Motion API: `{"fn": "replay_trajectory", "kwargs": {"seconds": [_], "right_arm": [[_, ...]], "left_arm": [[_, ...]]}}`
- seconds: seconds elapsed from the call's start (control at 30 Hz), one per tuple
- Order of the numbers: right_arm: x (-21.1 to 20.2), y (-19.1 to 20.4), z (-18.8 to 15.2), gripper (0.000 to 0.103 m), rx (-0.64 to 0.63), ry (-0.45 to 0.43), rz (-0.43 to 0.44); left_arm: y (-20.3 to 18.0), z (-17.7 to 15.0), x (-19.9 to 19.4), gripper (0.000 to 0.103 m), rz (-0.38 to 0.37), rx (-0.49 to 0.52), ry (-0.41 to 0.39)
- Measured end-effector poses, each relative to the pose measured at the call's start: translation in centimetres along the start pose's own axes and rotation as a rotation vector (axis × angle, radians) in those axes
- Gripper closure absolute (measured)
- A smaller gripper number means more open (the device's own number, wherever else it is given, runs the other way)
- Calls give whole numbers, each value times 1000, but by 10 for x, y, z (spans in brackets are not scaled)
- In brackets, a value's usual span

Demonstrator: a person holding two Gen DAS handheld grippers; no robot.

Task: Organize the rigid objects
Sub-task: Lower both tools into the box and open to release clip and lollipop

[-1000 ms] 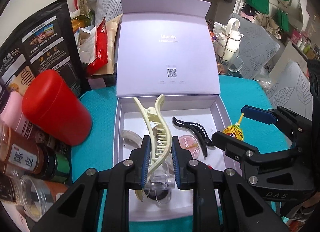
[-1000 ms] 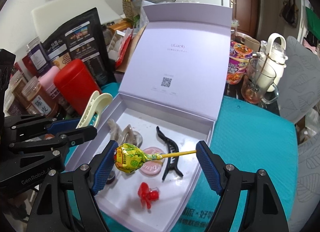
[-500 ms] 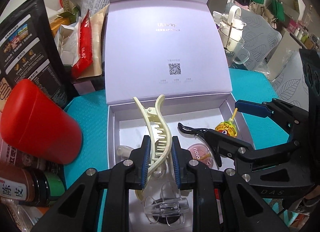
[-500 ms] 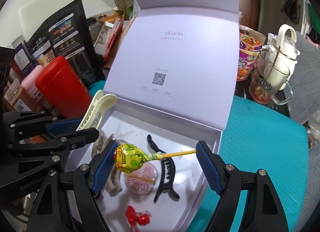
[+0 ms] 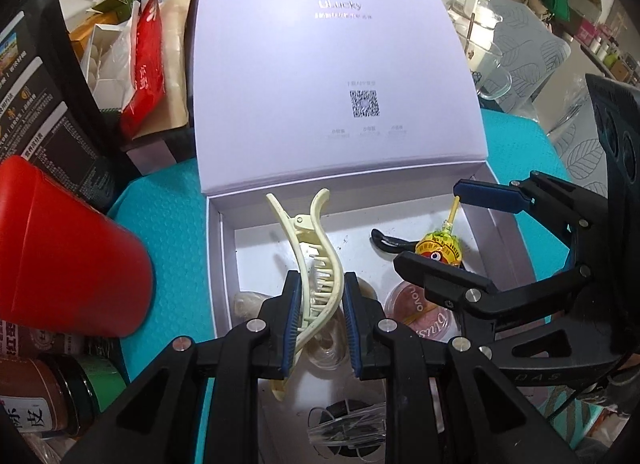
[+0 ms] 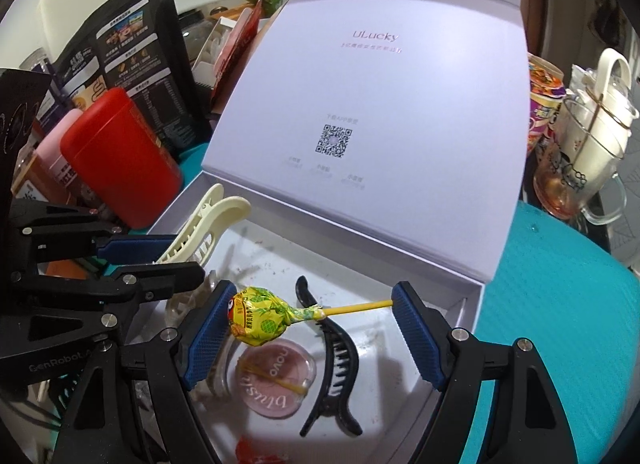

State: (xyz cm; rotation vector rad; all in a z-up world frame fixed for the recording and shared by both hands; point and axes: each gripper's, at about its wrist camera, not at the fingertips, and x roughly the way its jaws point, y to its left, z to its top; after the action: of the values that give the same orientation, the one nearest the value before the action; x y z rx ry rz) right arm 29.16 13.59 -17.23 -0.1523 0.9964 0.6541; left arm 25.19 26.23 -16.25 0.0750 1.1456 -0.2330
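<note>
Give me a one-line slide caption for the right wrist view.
Right gripper holds a yellow lollipop lengthwise over the open white box, above a black hair clip.

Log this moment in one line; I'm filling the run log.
left gripper: holds cream clip | right gripper: holds lollipop | both over open box

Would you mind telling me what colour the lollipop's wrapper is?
The lollipop wrapper is yellow with green and red print; the right wrist view shows it best.
</note>
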Motion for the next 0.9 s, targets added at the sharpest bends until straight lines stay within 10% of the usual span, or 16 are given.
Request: {"fn": "replay_trajectory", "kwargs": {"seconds": [0.9], "right_arm": [[32, 1, 9, 21, -11, 101, -74]], "left_arm": [[12, 7, 21, 82, 25, -54, 69]]}}
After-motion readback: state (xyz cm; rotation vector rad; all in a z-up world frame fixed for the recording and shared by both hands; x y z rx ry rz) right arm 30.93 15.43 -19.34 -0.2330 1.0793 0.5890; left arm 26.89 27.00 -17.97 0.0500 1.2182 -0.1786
